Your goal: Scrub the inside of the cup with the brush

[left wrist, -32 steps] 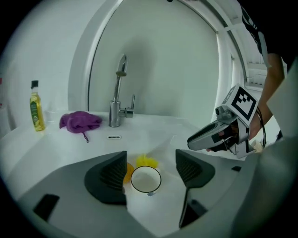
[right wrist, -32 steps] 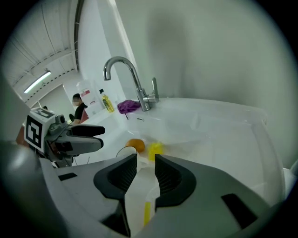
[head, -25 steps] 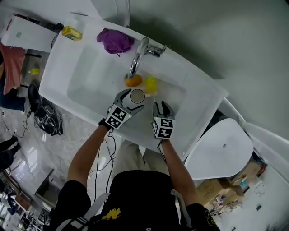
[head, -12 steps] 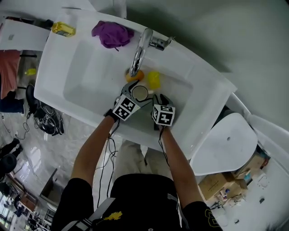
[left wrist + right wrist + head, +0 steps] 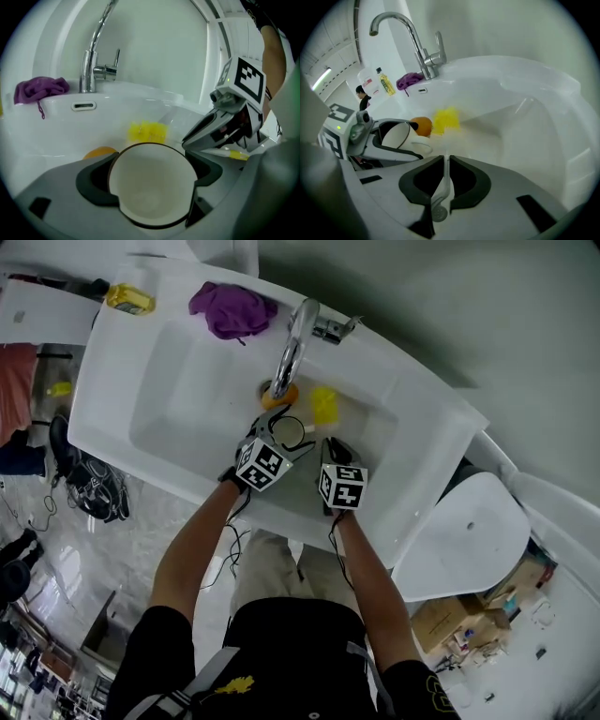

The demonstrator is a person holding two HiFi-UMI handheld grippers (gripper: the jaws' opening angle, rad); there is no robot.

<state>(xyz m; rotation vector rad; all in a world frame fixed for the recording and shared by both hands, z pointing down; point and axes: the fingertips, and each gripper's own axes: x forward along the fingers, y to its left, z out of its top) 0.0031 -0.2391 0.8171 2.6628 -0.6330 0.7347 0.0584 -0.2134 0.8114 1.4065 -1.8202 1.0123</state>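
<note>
Barely shifted, left claw (image 5: 286,431) clamping cup (image 5: 152,187)

The left claw (image 5: 150,174) covers the outer wall of the cup (image 5: 152,201) and half the orange thing (image 5: 99,152). The yellow bristles of the brush (image 5: 446,120) are blurred.

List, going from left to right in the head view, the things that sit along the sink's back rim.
yellow bottle → purple cloth → faucet
</note>
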